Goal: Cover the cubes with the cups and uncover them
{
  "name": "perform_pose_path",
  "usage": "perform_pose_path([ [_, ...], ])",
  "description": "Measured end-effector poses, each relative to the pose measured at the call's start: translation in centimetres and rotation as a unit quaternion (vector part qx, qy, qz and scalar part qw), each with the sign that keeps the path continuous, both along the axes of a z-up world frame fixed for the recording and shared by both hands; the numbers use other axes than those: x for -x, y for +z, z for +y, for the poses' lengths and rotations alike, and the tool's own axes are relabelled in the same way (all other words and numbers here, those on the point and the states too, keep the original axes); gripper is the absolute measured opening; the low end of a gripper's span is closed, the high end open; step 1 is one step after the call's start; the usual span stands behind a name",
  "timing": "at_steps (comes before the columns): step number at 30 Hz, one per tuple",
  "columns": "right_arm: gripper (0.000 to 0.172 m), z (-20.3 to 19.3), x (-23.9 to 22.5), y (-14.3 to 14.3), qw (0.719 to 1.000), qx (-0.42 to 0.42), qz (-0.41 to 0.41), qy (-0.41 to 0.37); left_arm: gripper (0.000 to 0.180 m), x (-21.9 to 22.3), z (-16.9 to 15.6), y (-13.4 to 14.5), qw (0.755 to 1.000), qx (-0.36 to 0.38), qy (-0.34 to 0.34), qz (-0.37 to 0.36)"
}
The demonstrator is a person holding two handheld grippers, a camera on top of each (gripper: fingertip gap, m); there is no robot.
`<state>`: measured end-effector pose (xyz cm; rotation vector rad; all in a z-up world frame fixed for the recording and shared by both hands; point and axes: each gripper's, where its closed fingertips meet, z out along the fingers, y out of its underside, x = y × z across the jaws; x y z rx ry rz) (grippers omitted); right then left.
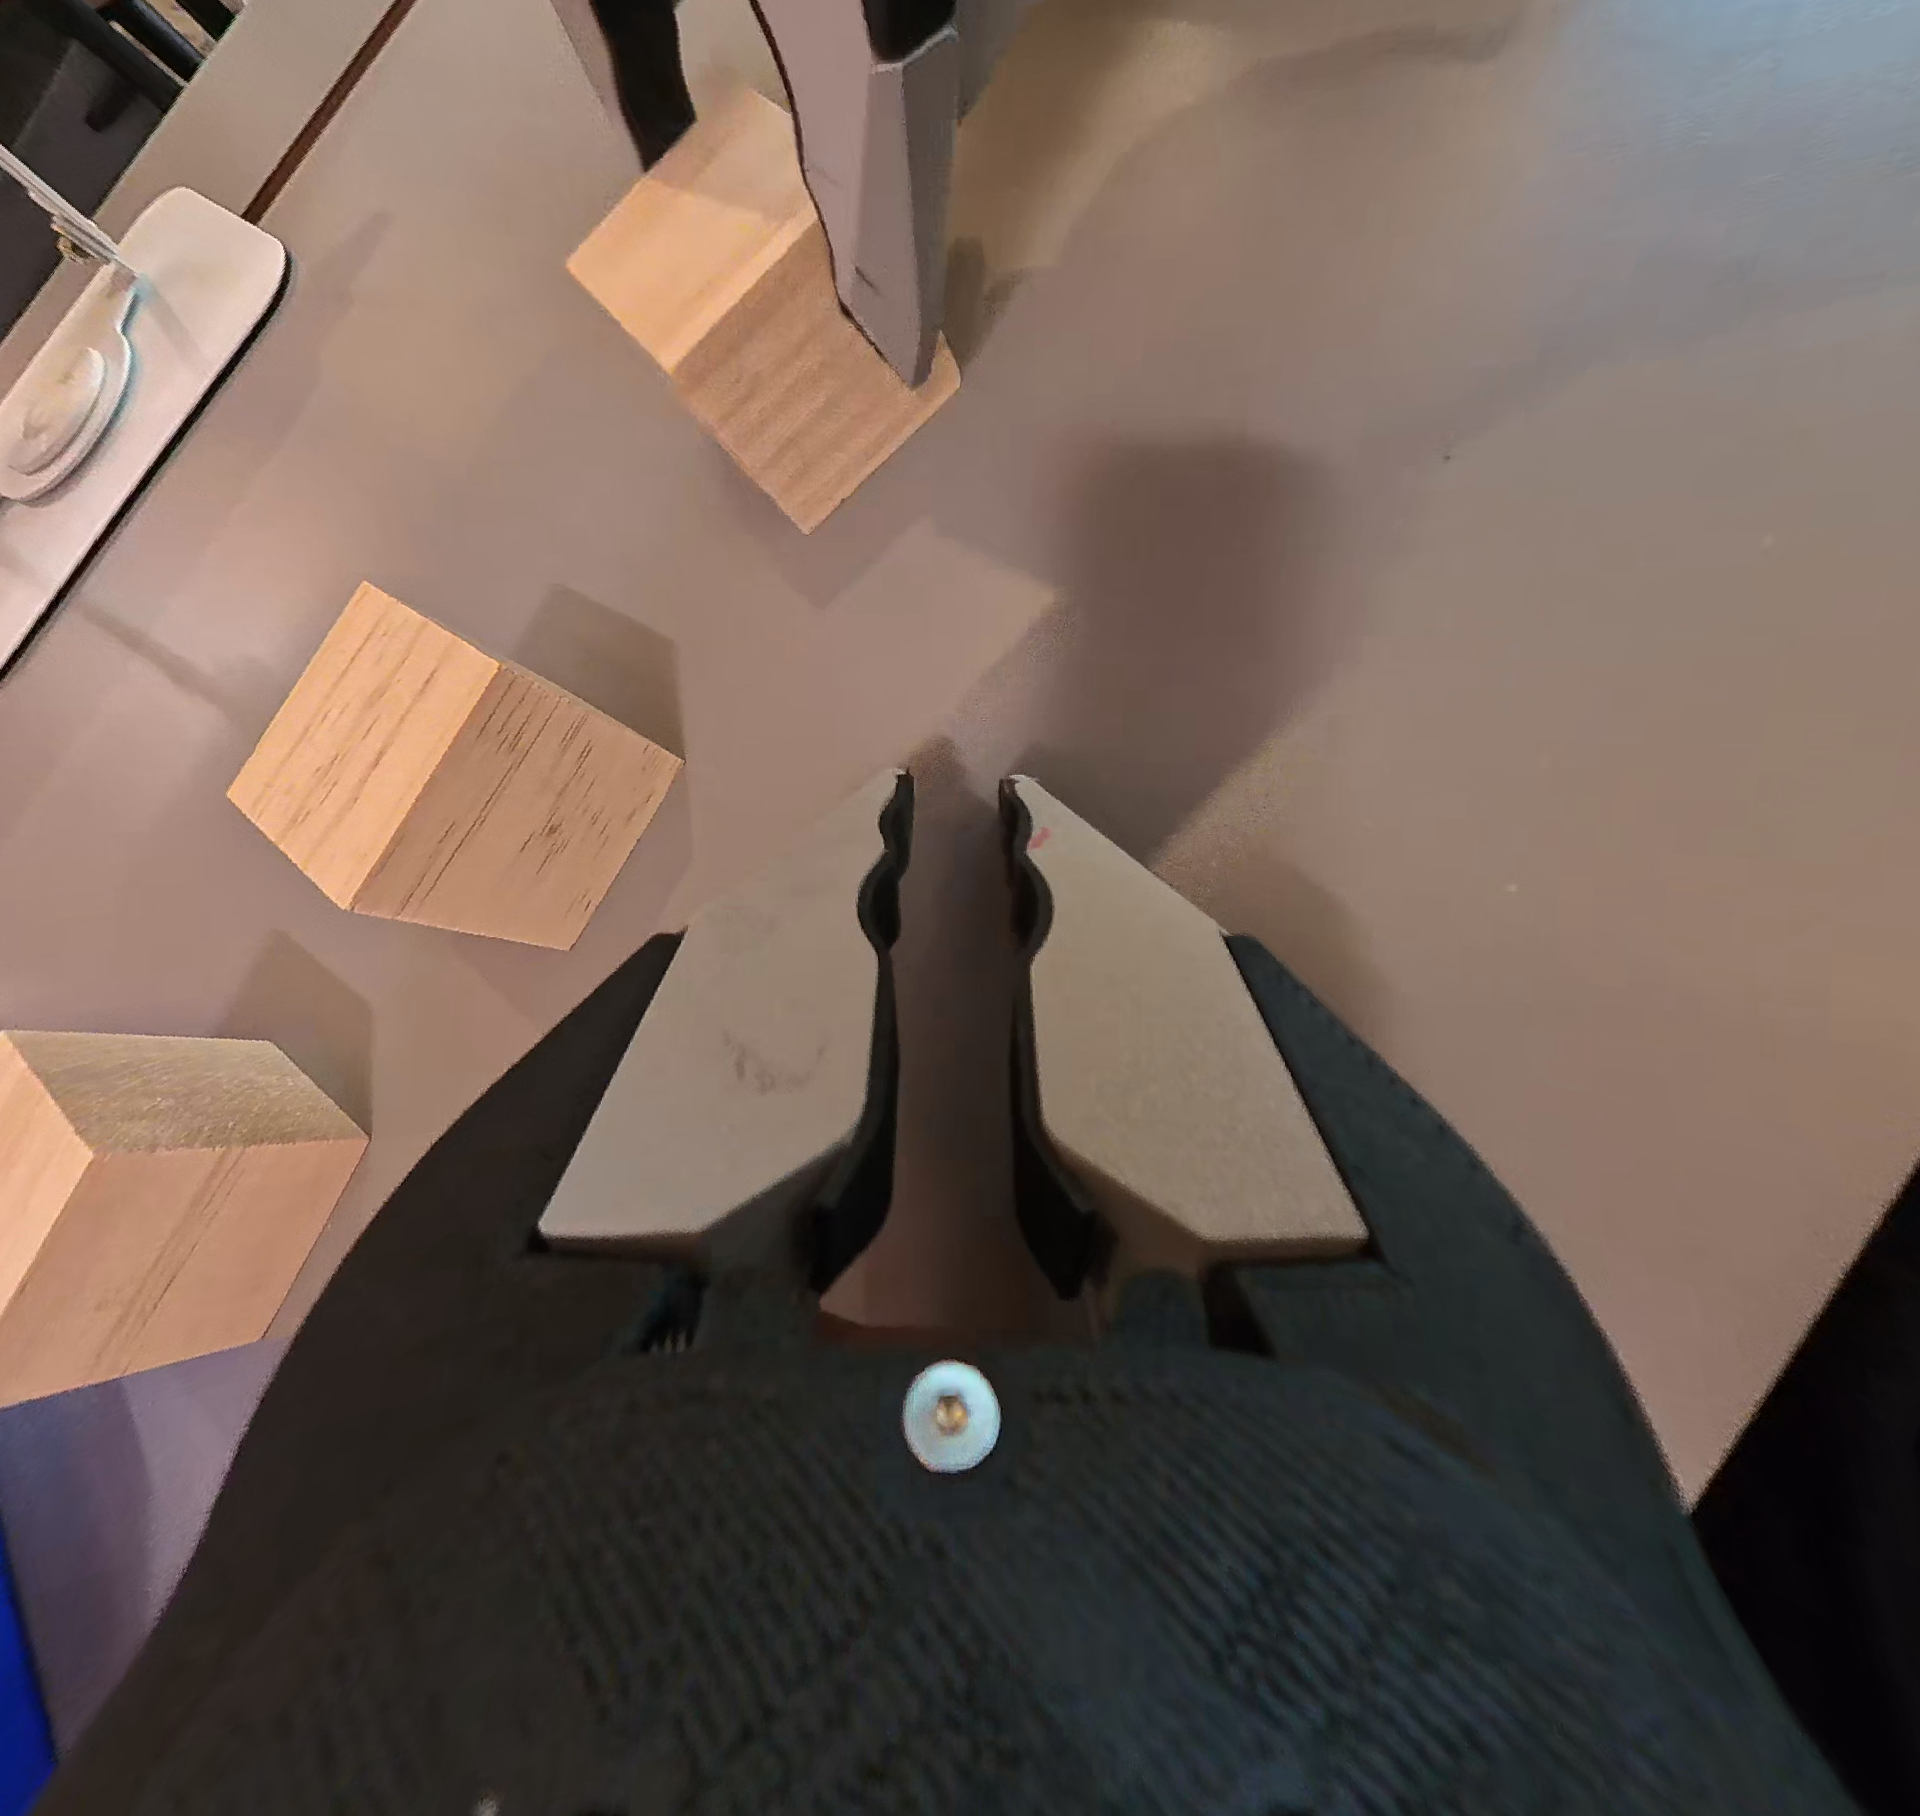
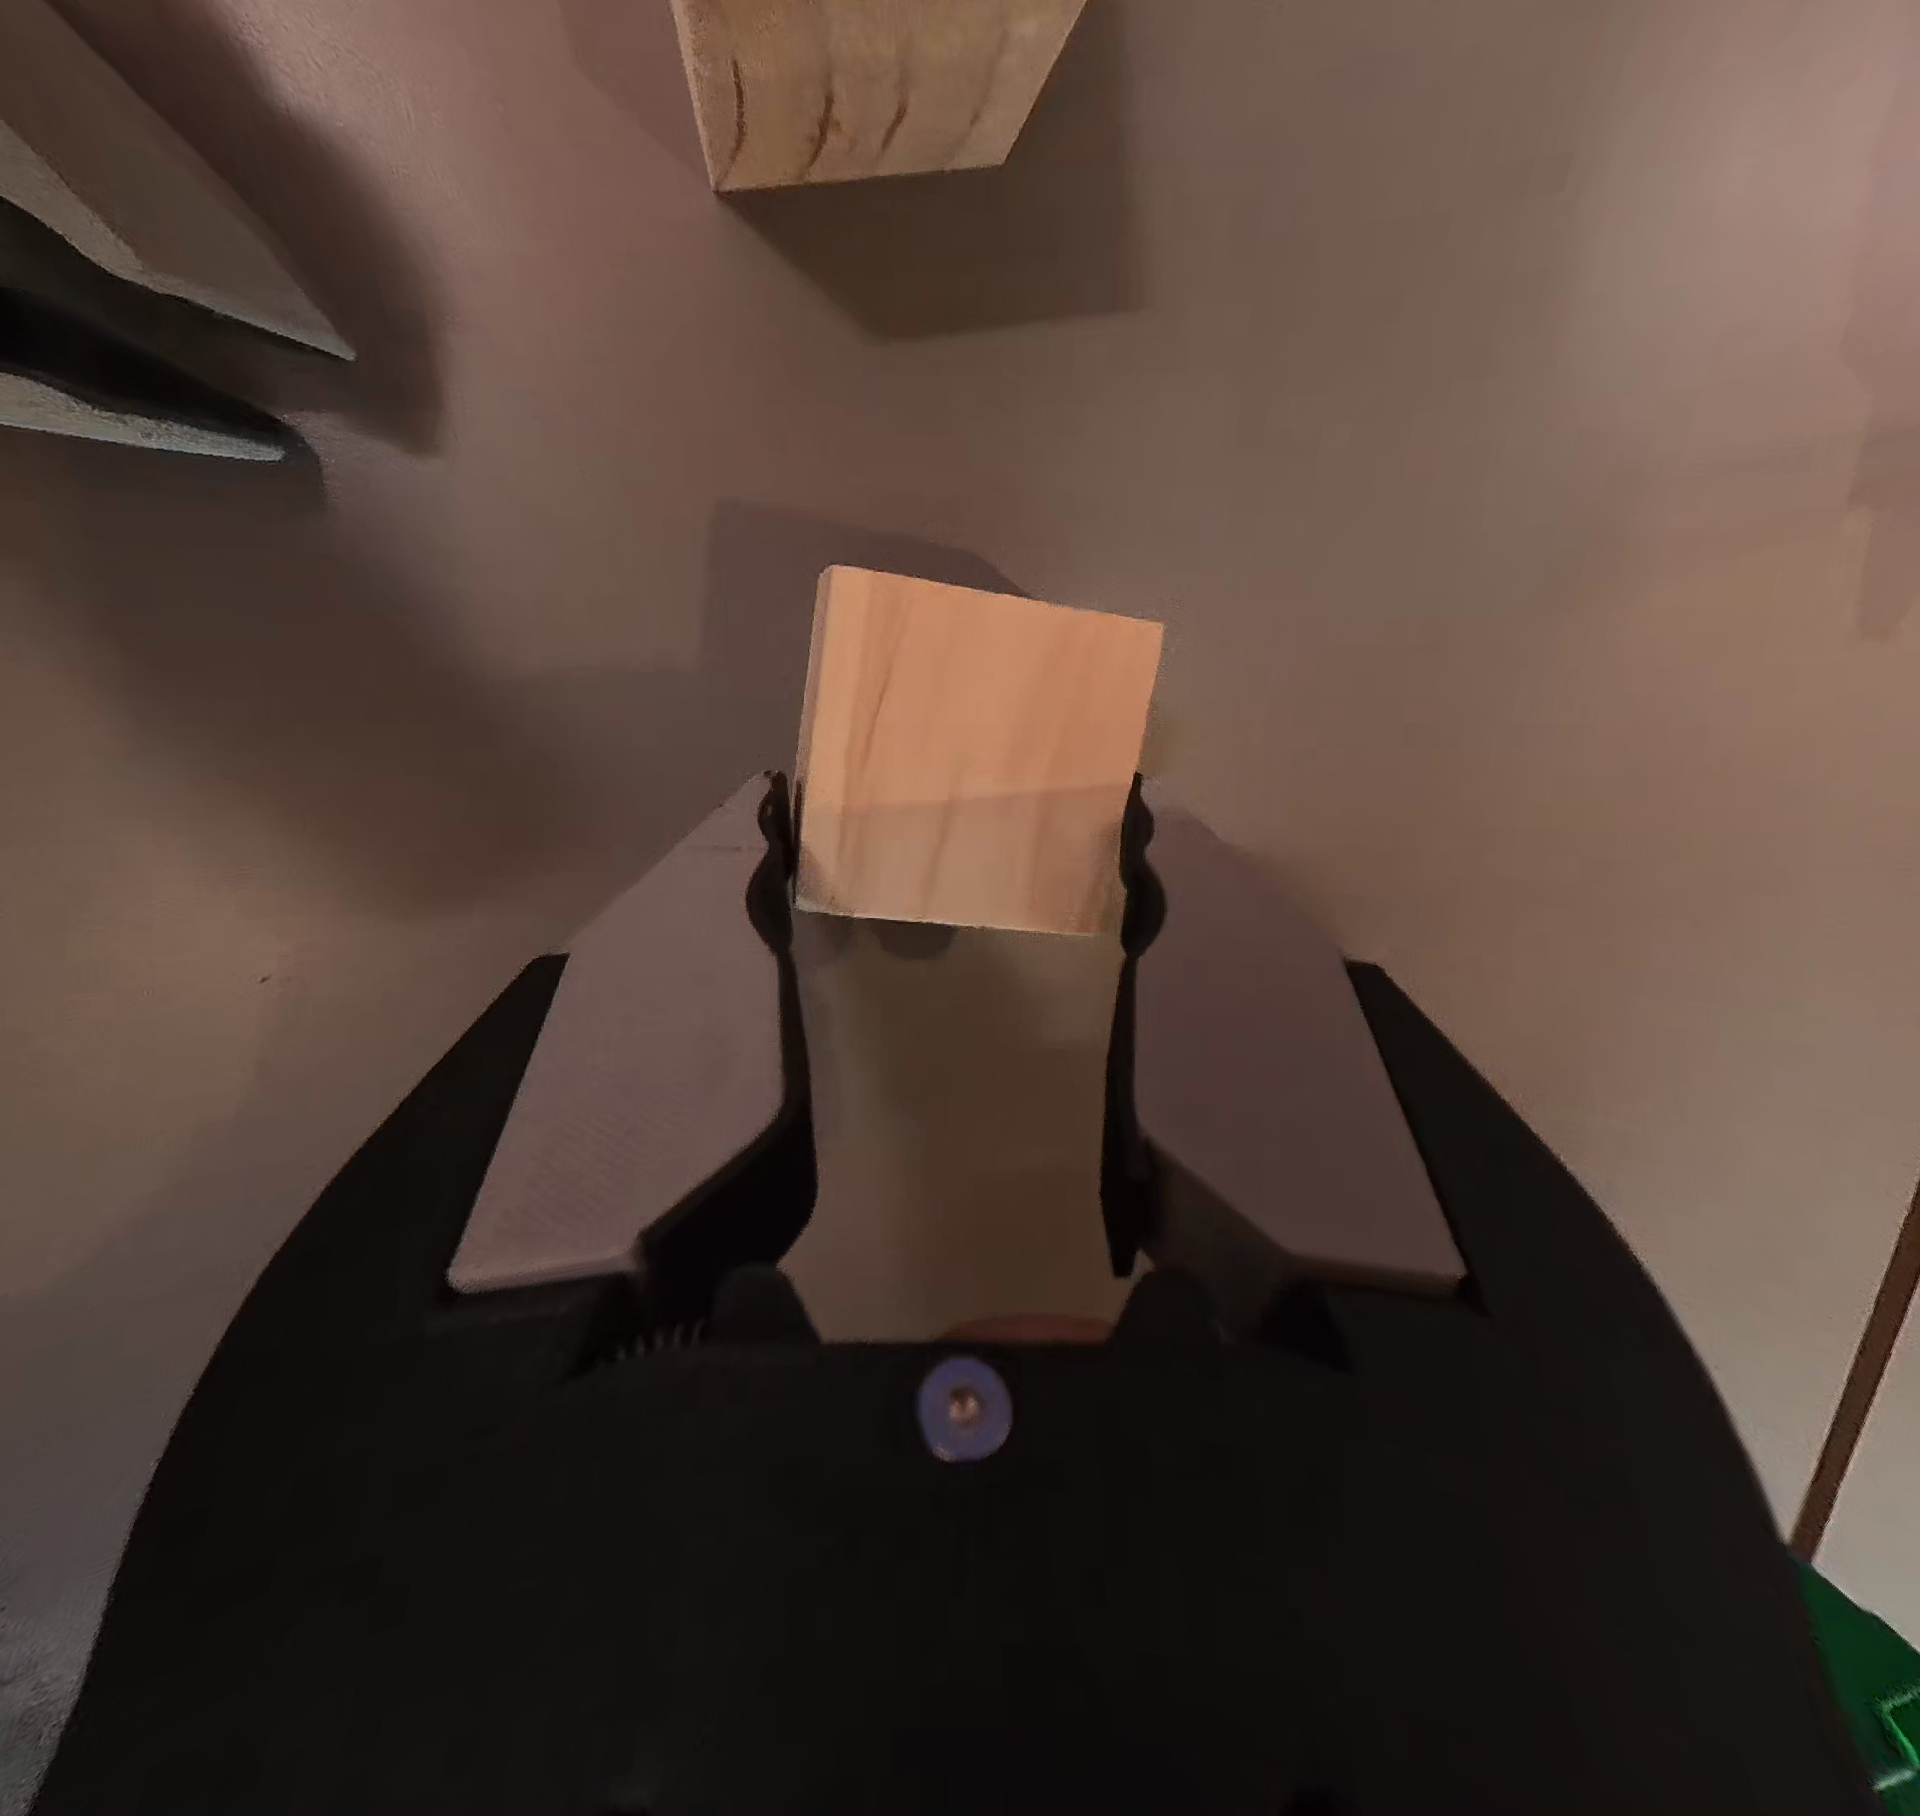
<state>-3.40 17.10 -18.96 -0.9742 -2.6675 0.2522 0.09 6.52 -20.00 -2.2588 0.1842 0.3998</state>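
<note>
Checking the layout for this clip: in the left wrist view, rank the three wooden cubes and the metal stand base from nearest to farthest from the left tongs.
1. Middle cube, just left of the left tongs.
2. Lower-left cube, at the frame's left edge; its rank against the next is too close to call.
3. Upper cube, ahead, between the right tongs' fingers.
4. Metal stand base, far left by the table edge.
</note>
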Motion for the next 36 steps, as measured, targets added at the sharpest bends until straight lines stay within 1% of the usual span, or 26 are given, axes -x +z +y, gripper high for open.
perform_pose_path([
  [2,0.059,-0.3,0.4,0.2,1.000,0.014,0.015,-0.001,0.015,0.0,0.0,0.0,1.000,0.000,0.000,0.000],
  [5,0.057,-1.3,1.1,1.1,0.998,0.057,0.035,-0.019,0.015,0.0,0.0,0.0,1.000,0.000,-0.001,-0.001],
  [6,0.053,-1.4,1.3,1.3,0.997,0.067,0.037,-0.030,0.014,0.0,0.0,0.0,1.000,0.001,-0.001,-0.004],
  [8,0.054,-1.4,1.4,1.2,0.996,0.074,0.029,-0.045,0.015,-0.1,0.0,0.0,1.000,0.000,-0.002,-0.010],
  [13,0.054,-1.3,1.3,1.2,0.995,0.067,0.031,-0.069,0.016,-0.1,0.0,0.0,1.000,-0.001,-0.003,-0.008],
  [15,0.054,-1.4,1.2,1.2,0.994,0.065,0.044,-0.072,0.015,-0.1,0.0,0.0,1.000,0.000,-0.005,-0.010],
  [19,0.056,-1.1,1.4,0.8,0.994,0.032,0.062,-0.089,0.015,-0.1,0.0,0.0,1.000,0.000,-0.005,-0.020],
  [22,0.055,-1.0,1.0,1.2,0.992,0.029,0.069,-0.105,0.016,0.0,0.0,0.0,1.000,-0.001,-0.002,-0.006],
  [23,0.055,-1.0,0.9,1.9,0.990,0.033,0.087,-0.110,0.016,0.0,0.0,0.0,1.000,-0.001,-0.001,-0.001],
  [25,0.055,-1.1,0.0,4.1,0.983,0.071,0.120,-0.122,0.015,0.0,0.0,0.0,1.000,-0.001,-0.002,0.005],
  [27,0.055,-1.0,-1.6,7.1,0.970,0.130,0.152,-0.139,0.015,-0.1,0.0,0.0,1.000,0.000,-0.003,0.001],
  [29,0.055,0.3,-3.2,9.9,0.954,0.167,0.189,-0.162,0.015,-0.1,0.0,0.0,1.000,0.000,-0.005,-0.007],
  [31,0.055,3.3,-4.9,12.1,0.940,0.164,0.227,-0.197,0.018,-0.1,0.0,0.0,1.000,-0.002,-0.005,-0.012],
  [33,0.056,7.4,-6.5,14.2,0.919,0.146,0.272,-0.247,0.021,-0.1,0.0,0.1,1.000,-0.004,-0.003,-0.010],
  [36,0.055,13.5,-9.0,16.0,0.882,0.162,0.301,-0.326,0.022,0.0,0.0,0.1,1.000,-0.004,0.001,0.003],
])
